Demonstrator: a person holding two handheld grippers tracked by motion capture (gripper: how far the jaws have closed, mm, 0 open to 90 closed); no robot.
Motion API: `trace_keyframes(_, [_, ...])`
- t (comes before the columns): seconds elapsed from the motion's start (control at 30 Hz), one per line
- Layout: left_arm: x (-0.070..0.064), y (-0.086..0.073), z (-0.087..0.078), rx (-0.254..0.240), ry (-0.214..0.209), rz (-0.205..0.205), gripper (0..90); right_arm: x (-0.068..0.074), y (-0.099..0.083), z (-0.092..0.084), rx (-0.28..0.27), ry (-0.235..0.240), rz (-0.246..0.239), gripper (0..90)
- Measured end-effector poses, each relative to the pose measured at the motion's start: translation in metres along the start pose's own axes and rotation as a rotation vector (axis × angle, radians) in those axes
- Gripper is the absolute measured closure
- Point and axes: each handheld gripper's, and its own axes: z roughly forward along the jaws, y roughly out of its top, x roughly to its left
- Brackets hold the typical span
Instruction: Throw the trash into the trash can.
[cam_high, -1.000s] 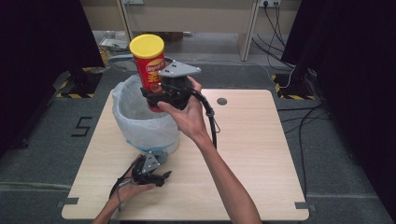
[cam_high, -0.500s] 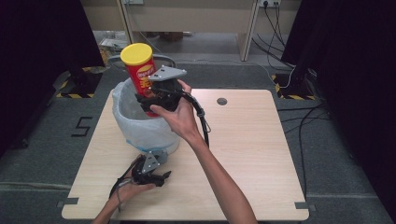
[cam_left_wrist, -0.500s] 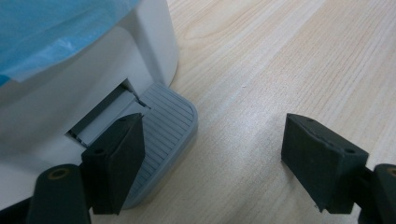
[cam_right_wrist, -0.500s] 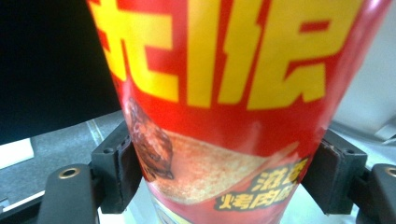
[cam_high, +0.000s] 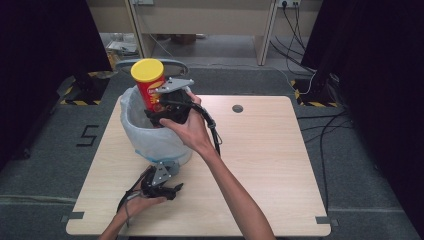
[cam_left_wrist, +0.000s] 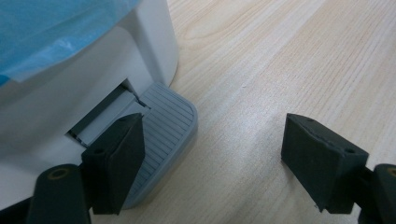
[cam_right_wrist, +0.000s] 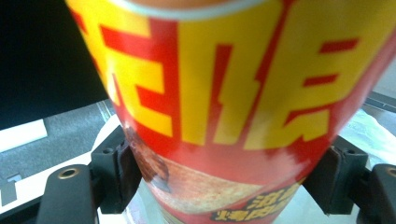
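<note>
Chip can (cam_high: 150, 87) lowered partway into lined bin (cam_high: 150, 140), right gripper (cam_high: 167, 112) jaws clamped on it; left gripper (cam_high: 160, 185) jaws apart at pedal (cam_left_wrist: 163, 135).

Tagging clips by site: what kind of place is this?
Likely a lab or recording studio, not a home: black curtains on both sides, hazard-striped tape on grey floor, loose cables to a wall socket, one bare wooden table.
</note>
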Motion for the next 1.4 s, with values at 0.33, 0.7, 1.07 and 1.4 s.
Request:
trace_keyframes(0.33, [0.000,0.000,0.000,0.000,-0.001,0.000,21.0,0.001,-0.009,-0.002,0.009,0.017,-0.007,23.8])
trace_keyframes(0.7, [0.000,0.000,0.000,-0.001,-0.001,0.001,21.0,-0.003,-0.018,-0.002,0.042,0.026,-0.001,20.2])
trace_keyframes(1.07, [0.000,0.000,0.000,-0.002,0.000,0.000,21.3,-0.007,-0.016,-0.019,-0.018,0.015,0.026,15.1])
trace_keyframes(1.4, [0.000,0.000,0.000,-0.005,-0.002,-0.003,21.3,-0.029,-0.031,-0.056,-0.079,-0.072,0.035,15.2])
